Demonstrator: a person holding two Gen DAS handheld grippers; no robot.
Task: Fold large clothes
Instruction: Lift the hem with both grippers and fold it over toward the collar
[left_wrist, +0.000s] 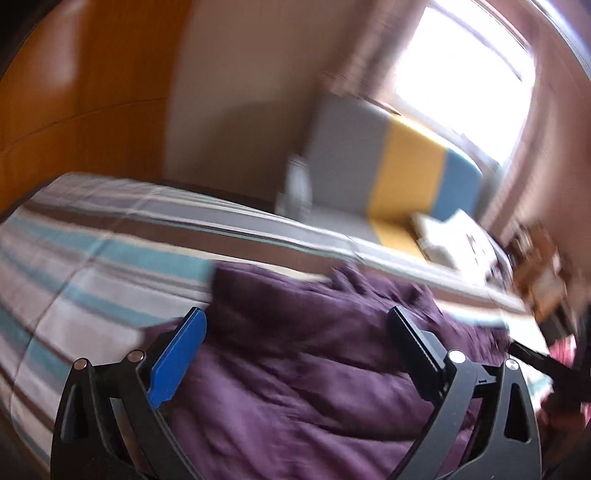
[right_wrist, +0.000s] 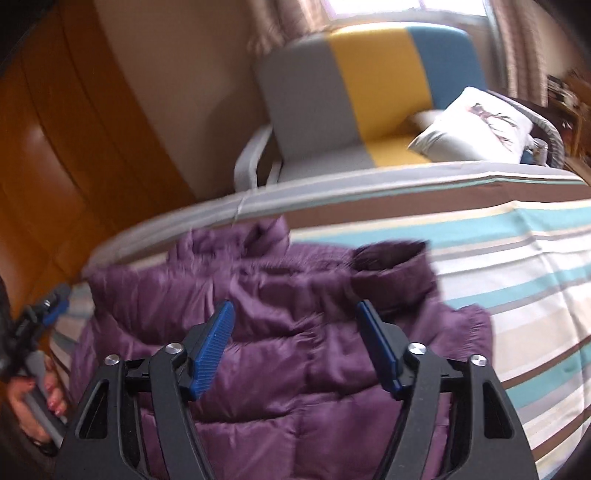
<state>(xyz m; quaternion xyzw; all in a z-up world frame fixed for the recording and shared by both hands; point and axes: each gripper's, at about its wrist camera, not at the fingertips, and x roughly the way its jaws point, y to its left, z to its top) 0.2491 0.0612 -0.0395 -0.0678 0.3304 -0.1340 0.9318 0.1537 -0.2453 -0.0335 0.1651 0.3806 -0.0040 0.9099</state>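
the purple puffer jacket (right_wrist: 280, 354) lies bunched on the striped bed (right_wrist: 517, 295), just beyond both sets of jaws, which stand apart and empty; folding looks partly done, with neatening left.

jacket (right_wrist: 280, 332) purple | bedspread (right_wrist: 517, 266) teal-brown-white stripes | chair (right_wrist: 369, 92) grey-yellow-blue

Left gripper (left_wrist: 295, 325): jaws spread wide, nothing between them, pointing forward and downward. Right gripper (right_wrist: 295, 319): jaws apart, less wide, nothing clamped, likewise angled downward. In the right wrist view, the person's left hand (right_wrist: 35, 402) is wrapped around the left gripper's grey handle at lower left.
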